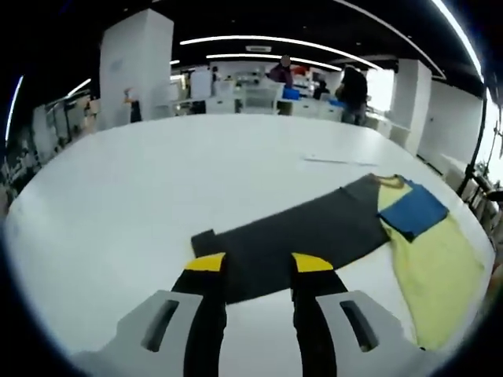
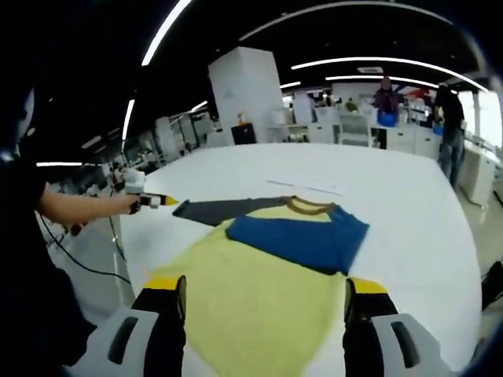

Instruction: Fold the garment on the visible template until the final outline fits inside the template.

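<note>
On the white bench: yellow cloth garment, blue sleeve folded over, grey sleeve outstretched; both hand-held grippers gape wide, holding nothing.

White pillar beyond table; two people standing by far desks.
</note>
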Motion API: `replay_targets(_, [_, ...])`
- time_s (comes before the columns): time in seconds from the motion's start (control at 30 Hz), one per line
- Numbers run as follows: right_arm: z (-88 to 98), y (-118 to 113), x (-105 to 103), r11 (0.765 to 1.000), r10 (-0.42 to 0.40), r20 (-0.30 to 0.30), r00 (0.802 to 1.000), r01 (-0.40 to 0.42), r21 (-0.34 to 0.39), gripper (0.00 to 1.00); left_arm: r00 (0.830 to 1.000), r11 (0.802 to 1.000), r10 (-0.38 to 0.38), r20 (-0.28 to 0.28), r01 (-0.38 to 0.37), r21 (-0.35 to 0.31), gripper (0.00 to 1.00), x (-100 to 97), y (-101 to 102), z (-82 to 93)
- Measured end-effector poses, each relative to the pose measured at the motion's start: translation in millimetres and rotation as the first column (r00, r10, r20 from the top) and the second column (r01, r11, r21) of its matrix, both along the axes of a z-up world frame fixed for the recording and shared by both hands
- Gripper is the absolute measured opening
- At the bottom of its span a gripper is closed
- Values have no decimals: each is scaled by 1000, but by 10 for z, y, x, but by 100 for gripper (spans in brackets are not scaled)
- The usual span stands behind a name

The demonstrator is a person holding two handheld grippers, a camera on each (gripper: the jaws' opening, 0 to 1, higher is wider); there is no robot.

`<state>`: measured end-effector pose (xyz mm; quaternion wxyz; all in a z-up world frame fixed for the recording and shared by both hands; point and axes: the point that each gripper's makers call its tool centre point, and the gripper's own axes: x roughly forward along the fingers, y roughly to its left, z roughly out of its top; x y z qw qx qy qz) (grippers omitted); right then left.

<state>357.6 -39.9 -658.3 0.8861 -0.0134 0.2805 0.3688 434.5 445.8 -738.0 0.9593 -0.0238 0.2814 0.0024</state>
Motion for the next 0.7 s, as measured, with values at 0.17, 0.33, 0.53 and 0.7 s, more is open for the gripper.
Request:
replay_targets(0.17, [-7,-29,0,1000,-12,3,1000,12,-6,81,998,999,46,-36,-45,24,22,86,107,-121])
replay_targets(0.33, [-50,-84,1,999,-32,-8,999,32,-13,80,994,996,91,-65,-90,8,17,147,188,-260])
replay_targets(0.53, [-84,-121,-8,998,-56,-18,998,56,-14,79,989,992,122,-84,-120,27,16,209,277,-381])
replay_targets(0.7, [-119,-137,-22,998,-65,-26,998,64,-28,79,984,989,150,-96,-151,-1,16,203,312,-448])
